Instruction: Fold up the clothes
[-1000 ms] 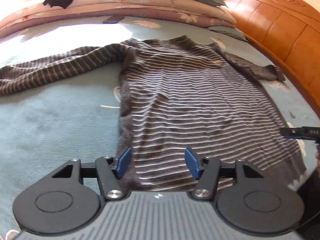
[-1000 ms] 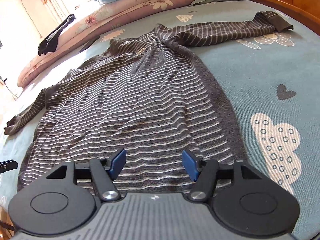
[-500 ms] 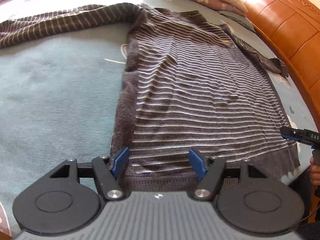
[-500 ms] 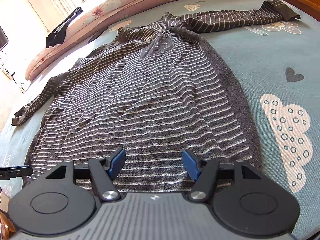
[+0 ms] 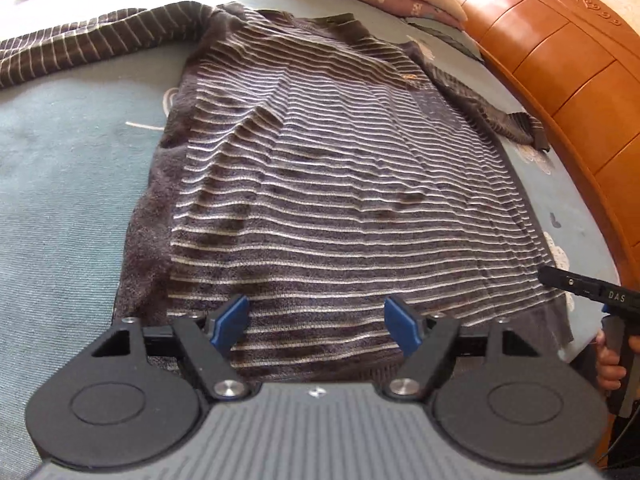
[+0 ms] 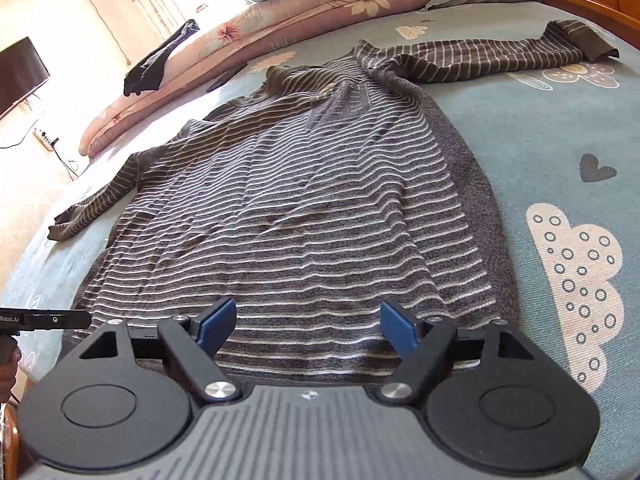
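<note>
We hold both grippers low at the near edge of the bed. The striped sweater [image 5: 332, 184] lies flat, front up, on the blue-green bedsheet [image 5: 60, 208], hem nearest us, collar at the far end.

Left gripper [image 5: 318, 322]: jaws wide apart, blue pads empty, poised over the hem towards its left corner. We cannot tell whether the pads touch the cloth.

Right gripper [image 6: 308, 326]: likewise spread wide, nothing between the pads, over the hem towards its right side. In the left wrist view we see its black tip at the right edge, with fingers of the right hand [image 5: 610, 364] below it.

Sleeves: one runs out to the far left across the sheet [image 5: 92, 48]; the other stretches far right, its cuff [image 6: 586, 38] close to the wooden bed frame [image 5: 568, 76].

Body of the sweater shows shallow wrinkles near the middle. A plain grey band runs along each side seam.

Far end: folded floral quilts [image 6: 304, 12] stacked along the bed, a dark garment [image 6: 160, 60] draped over them. Cloud print [image 6: 576, 280] on the sheet just right of the hem.
</note>
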The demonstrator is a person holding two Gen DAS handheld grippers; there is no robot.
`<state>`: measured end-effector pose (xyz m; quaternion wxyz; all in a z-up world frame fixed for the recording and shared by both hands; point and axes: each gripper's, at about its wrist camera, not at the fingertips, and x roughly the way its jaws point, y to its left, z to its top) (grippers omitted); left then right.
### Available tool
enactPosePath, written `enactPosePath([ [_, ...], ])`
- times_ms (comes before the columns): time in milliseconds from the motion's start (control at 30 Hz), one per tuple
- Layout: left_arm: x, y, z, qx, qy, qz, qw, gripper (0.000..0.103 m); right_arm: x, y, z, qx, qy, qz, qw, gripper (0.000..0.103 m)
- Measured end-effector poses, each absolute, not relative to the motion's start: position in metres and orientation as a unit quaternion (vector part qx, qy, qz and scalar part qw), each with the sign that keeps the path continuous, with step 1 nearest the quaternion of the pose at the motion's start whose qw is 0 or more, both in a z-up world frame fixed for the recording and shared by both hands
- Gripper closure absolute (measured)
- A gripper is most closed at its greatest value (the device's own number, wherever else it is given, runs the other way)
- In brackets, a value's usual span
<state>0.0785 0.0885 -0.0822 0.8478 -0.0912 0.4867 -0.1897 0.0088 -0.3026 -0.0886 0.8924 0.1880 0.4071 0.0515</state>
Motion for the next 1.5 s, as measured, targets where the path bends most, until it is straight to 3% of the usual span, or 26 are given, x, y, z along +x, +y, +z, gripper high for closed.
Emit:
enactPosePath([
  [267,0.088,0.066,-0.053,-0.076,0.471,-0.192,0.858,0.028,0.021,-0.36,-0.065,0.258,0.345,0.037,0.902,0.022],
  [433,0.106,0.032,-0.055,-0.086,0.478,-0.199,0.851,0.027,0.056,-0.374,-0.094,0.334,0.395,0.057,0.854,0.022],
  [467,0.109,0.025,-0.057,-0.083,0.481,-0.195,0.851,0.026,0.058,-0.373,-0.099,0.323,0.406,0.039,0.854,0.026],
  [500,0.111,0.019,-0.06,-0.079,0.484,-0.19,0.85,0.025,0.057,-0.373,-0.102,0.304,0.406,0.02,0.861,0.038],
  [600,0.115,0.002,-0.074,-0.054,0.495,-0.167,0.851,0.023,0.05,-0.381,-0.104,0.273,0.393,-0.015,0.878,0.057],
  [667,0.116,-0.008,-0.082,-0.036,0.495,-0.154,0.854,0.018,0.049,-0.382,-0.102,0.265,0.393,-0.013,0.881,0.06],
  [800,0.109,-0.013,-0.087,-0.03,0.474,-0.156,0.866,0.009,0.042,-0.372,-0.09,0.222,0.385,-0.015,0.896,0.059],
  [967,0.108,-0.003,-0.087,-0.057,0.463,-0.161,0.869,0.009,0.034,-0.36,-0.093,0.192,0.428,0.022,0.883,0.054],
  [1067,0.109,0.007,-0.085,-0.079,0.465,-0.146,0.87,0.009,0.021,-0.376,-0.096,0.226,0.415,0.006,0.881,0.064],
  [1133,0.109,0.016,-0.077,-0.098,0.47,-0.124,0.868,0.009,0.014,-0.388,-0.092,0.263,0.402,-0.021,0.877,0.06],
  [1200,0.105,0.025,-0.066,-0.116,0.464,-0.12,0.87,0.009,0.009,-0.387,-0.08,0.253,0.39,-0.03,0.885,0.048],
  [1500,0.079,0.068,-0.015,-0.112,0.417,-0.079,0.899,0.009,-0.001,-0.365,-0.09,0.275,0.434,-0.025,0.858,0.043],
])
